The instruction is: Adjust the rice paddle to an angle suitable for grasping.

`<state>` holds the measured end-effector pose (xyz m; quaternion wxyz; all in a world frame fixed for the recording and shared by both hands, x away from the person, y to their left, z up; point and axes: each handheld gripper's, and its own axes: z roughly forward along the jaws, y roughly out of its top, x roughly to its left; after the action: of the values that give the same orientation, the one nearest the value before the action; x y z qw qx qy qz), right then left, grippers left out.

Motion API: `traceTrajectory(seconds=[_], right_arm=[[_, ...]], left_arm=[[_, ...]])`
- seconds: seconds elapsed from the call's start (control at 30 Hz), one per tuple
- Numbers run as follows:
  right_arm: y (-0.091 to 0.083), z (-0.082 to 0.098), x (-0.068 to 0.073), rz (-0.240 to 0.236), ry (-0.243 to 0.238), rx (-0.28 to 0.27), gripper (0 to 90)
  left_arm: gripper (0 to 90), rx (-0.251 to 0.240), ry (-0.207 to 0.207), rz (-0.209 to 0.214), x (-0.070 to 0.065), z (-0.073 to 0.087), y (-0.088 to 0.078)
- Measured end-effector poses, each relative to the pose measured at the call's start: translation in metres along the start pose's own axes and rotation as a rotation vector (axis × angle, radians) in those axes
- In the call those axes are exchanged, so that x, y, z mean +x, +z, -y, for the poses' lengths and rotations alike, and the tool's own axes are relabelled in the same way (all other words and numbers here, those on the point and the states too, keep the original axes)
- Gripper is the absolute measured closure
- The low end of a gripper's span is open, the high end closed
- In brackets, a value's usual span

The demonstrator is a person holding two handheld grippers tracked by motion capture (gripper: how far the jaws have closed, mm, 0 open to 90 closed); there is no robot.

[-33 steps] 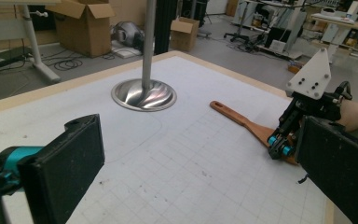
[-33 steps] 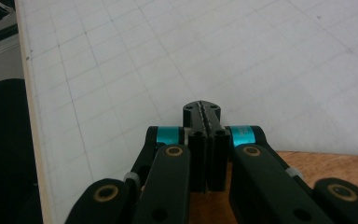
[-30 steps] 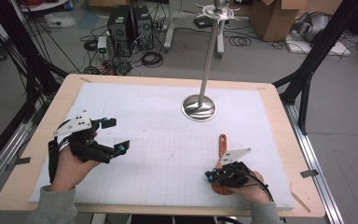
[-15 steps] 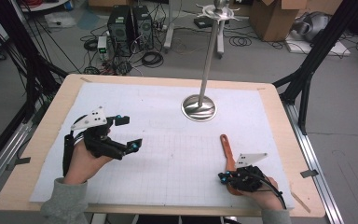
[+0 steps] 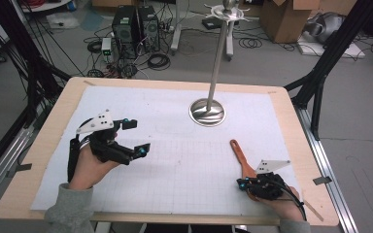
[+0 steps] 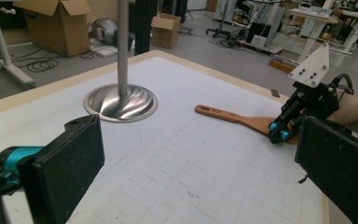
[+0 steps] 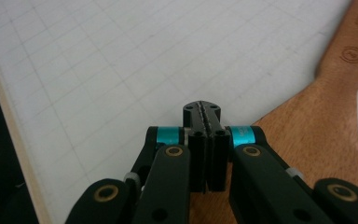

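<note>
- Right gripper (image 7: pixel 201 108): jaws pressed flat together, nothing between them, low over the wide blade of the wooden spatula (image 5: pixel 243 160).
- Spatula lies flat on the white grid mat (image 5: pixel 184 170), handle pointing toward the steel stand base (image 5: pixel 207 112).
- Left gripper (image 5: pixel 134 138): jaws spread wide and empty, hovering well apart on the mat's left.

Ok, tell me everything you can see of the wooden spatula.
The spatula is reddish-brown wood, flat on the white gridded mat at the table's right. Its slim handle has a hole at the far end and points toward the steel stand's base. Stamped marks show on the blade. The shut right gripper sits over the blade, holding nothing.
</note>
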<state>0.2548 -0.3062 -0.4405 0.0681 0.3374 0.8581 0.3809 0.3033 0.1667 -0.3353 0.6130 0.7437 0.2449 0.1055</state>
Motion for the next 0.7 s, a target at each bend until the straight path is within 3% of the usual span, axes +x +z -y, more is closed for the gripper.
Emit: traceTrajectory(seconds=[0.3,0.47,0.7], right_arm=[[-0.009,0.007,-0.011,0.041,0.040,-0.024,89.5],[-0.018,-0.004,-0.020,0.081,0.032,-0.087,89.5],[-0.018,-0.015,-0.036,0.142,0.024,-0.103,89.5]], left_arm=[[1.7,0.005,0.000,-0.004,0.000,0.001,-0.001],[1.7,0.010,-0.004,-0.006,-0.002,0.004,-0.003],[1.7,-0.005,-0.011,-0.001,-0.003,0.005,-0.011]])
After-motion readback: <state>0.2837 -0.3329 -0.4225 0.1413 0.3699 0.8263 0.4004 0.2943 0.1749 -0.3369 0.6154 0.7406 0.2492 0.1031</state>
